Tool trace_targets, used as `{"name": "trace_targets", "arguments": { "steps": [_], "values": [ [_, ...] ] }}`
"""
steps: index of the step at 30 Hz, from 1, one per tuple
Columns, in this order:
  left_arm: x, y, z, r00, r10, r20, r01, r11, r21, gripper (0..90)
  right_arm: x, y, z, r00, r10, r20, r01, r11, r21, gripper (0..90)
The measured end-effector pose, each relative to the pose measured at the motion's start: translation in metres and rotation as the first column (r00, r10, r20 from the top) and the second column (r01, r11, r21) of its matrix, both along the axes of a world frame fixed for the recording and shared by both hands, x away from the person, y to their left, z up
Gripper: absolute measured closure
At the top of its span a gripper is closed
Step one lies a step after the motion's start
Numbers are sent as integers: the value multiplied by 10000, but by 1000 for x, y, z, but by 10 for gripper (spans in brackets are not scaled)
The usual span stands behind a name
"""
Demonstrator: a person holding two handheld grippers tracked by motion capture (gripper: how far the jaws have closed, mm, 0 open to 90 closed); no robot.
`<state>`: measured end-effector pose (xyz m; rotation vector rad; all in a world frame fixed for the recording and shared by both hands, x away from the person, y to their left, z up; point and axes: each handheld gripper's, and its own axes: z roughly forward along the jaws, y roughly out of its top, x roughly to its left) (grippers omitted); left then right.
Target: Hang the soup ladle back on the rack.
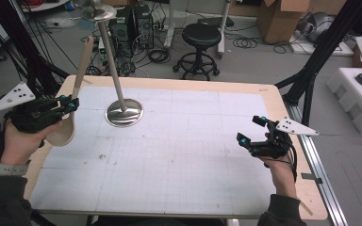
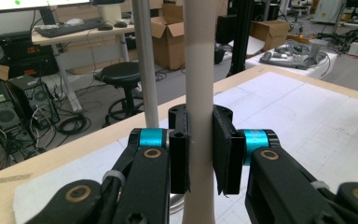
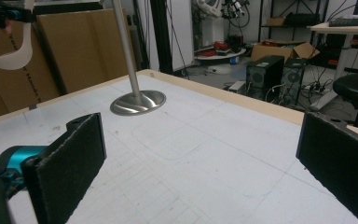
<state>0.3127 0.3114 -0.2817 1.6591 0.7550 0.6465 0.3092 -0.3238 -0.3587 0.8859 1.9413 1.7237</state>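
Wide open mat (image 1: 179,160) between the two grippers, free for passage. Sole obstacle: steel stand (image 1: 124,112) with tall pole, just beside the left gripper (image 1: 70,104) and its clamped beige shoehorn (image 1: 68,127).

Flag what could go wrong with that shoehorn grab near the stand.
1. The left gripper clamps the shoehorn on its narrow stem, with long lengths free above and below; it may pivot in the jaws.
2. The stand has a tall pole on a small round base close by; a swing of the shoehorn could knock or tip it.
3. The right gripper is open and far off, so it couldn't steady either.
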Motion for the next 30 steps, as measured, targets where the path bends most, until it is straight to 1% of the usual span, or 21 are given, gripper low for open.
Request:
{"name": "trace_targets", "arguments": {
  "steps": [3,5,6,7,9,11,14,18,21,23,27,30],
  "values": [
    [3,5,3,10000,1,11,-1,10000,-13,779,0,0,0,10000,-1,22,1,10000,-5,4],
    [4,8,5,10000,40,33,-40,10000,65,778,1,0,0,10000,-5,41,5,10000,-2,4],
    [5,10,6,10000,-25,23,25,10000,92,779,0,0,0,10000,2,22,-2,10000,8,4],
    [7,12,6,9998,-208,29,208,9998,19,779,0,0,0,10000,3,19,-3,10000,15,4],
    [8,14,7,9995,-302,59,301,9995,86,779,1,-1,0,10000,21,41,-21,10000,-20,4],
    [9,18,8,9991,-409,67,410,9991,-55,779,0,-1,0,10000,-17,61,17,10000,1,4],
    [11,21,9,9994,-352,56,353,9993,-152,779,-1,-1,0,10000,-2,-10,2,10000,12,4],
    [15,25,9,9998,-189,0,189,9997,-120,778,-1,0,1,9998,-142,147,146,9996,-240,4],
    [17,28,11,9999,-113,50,114,9997,-230,779,-1,0,1,9999,-96,130,99,9997,-241,4],
    [18,31,14,9999,-106,70,108,9992,-377,779,-1,0,1,9999,-70,77,72,9998,-210,4],
    [19,35,19,9999,-54,134,59,9991,-412,779,-1,0,1,10000,-40,63,41,9998,-205,4],
    [19,39,22,9998,-32,194,42,9985,-546,779,-2,0,1,10000,-32,70,34,9998,-174,4]
  ]
}}
